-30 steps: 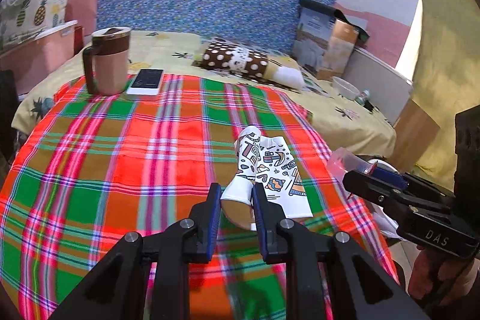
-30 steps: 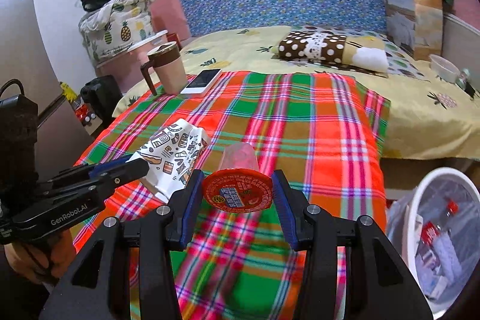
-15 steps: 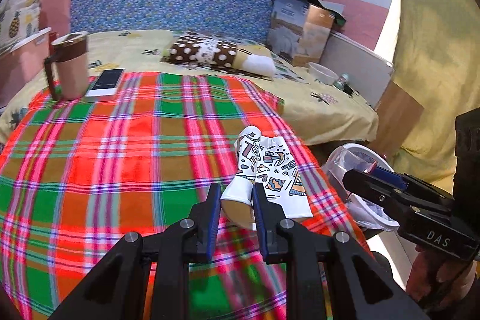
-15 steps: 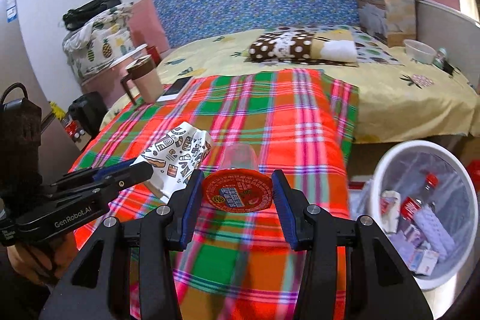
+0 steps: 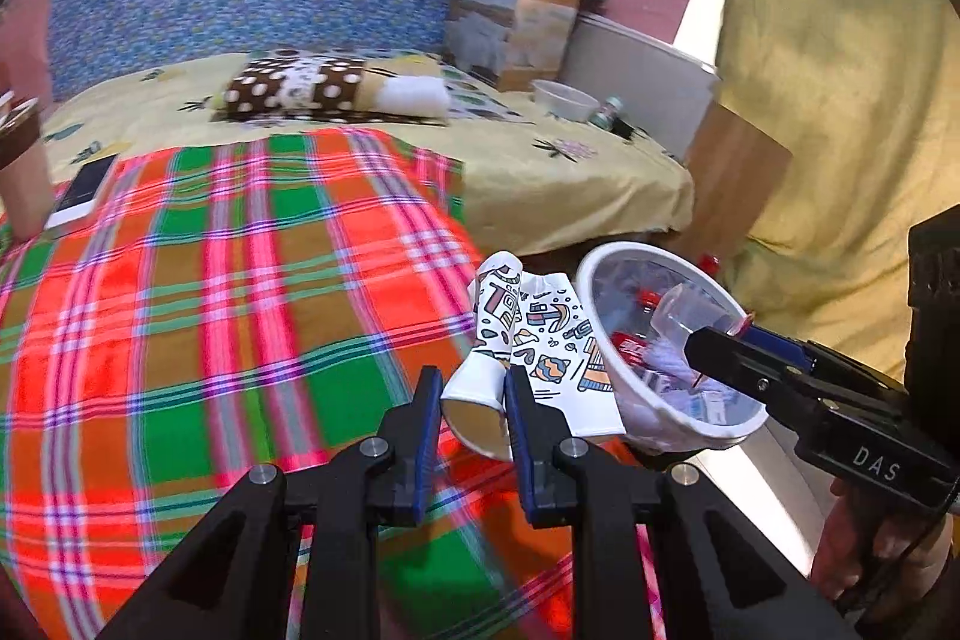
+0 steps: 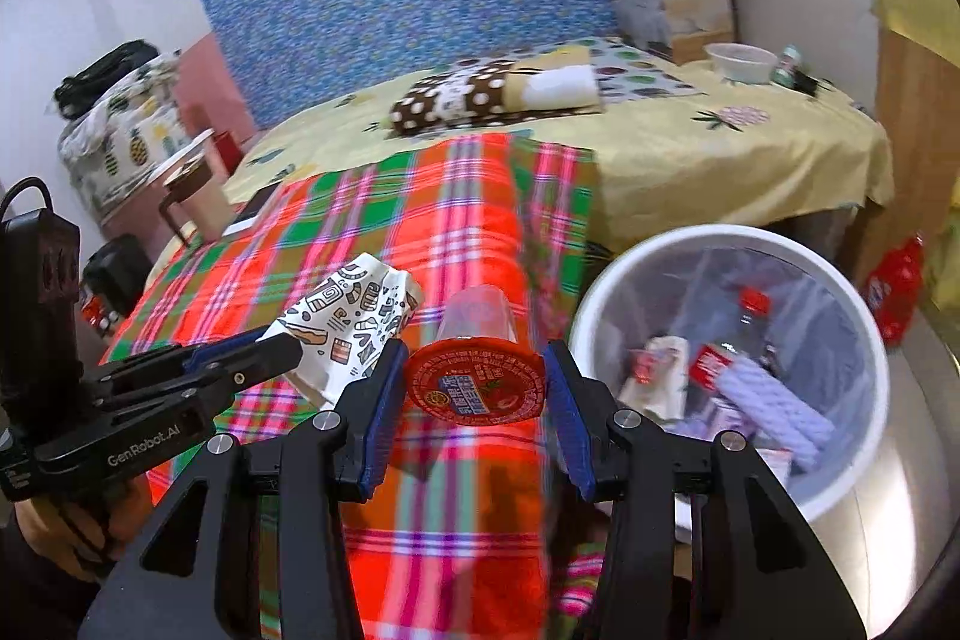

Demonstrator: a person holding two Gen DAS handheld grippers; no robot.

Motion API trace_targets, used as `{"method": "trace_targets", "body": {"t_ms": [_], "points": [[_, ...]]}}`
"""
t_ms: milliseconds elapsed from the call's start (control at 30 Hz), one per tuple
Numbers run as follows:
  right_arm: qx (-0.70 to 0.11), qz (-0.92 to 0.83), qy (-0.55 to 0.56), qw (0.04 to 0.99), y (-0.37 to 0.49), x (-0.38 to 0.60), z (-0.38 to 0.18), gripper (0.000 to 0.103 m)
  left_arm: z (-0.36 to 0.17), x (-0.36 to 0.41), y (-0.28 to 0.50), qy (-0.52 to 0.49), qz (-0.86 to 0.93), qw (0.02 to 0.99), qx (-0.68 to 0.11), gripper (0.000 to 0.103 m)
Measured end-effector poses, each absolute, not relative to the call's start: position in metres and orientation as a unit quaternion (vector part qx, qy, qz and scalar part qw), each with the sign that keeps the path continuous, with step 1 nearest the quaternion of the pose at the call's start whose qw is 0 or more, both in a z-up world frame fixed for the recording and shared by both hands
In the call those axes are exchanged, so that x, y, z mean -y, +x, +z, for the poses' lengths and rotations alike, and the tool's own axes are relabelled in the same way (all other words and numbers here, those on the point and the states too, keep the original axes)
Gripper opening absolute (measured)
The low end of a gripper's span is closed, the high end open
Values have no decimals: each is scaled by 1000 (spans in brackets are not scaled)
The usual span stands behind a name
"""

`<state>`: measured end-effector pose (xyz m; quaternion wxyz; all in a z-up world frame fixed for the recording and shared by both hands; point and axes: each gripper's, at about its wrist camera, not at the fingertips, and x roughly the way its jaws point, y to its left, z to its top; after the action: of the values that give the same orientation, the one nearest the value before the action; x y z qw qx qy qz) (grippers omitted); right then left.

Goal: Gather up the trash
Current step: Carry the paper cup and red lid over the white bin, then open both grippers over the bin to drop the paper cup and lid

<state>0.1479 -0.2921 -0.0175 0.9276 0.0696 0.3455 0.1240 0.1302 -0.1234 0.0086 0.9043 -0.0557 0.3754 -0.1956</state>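
Observation:
My left gripper is shut on a white paper bag printed with colourful doodles, pinched at its folded end and held over the right edge of the plaid blanket. My right gripper is shut on a clear plastic cup with a red foil lid, held just left of the white trash bin. The bin holds several wrappers and a bottle. In the left wrist view the right gripper hangs over the bin with the cup. The left gripper and the bag show in the right wrist view.
A bed with a yellow sheet carries a dotted pillow, a white bowl and a cardboard box. A brown mug and a phone rest on the blanket's far left. A wooden panel stands beyond the bin.
Both grippers have swung right with their loads, from over the blanket to its right edge. The trash bin has come much nearer and larger in both views; the mug has slid toward the left edge.

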Motion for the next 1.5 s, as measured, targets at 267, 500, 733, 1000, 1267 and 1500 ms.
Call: {"method": "trace_targets", "body": {"t_ms": [267,500,733,1000,1267,1500], "points": [[-345,78,91,931,145,327,-22,48,6,167,144,-34,-231,895,-381,21],[-353,43,105,929,144,353,-28,48,2,201,155,-18,-256,887,-383,21],[-359,18,116,926,147,374,-34,48,-7,234,167,-2,-275,879,-390,22],[-366,9,124,922,147,386,-42,48,-20,261,180,12,-296,868,-399,22],[-372,14,127,920,148,388,-45,48,-27,271,189,11,-303,862,-407,28],[-384,28,122,915,156,381,-52,48,-18,247,188,-9,-287,870,-400,31]]}}
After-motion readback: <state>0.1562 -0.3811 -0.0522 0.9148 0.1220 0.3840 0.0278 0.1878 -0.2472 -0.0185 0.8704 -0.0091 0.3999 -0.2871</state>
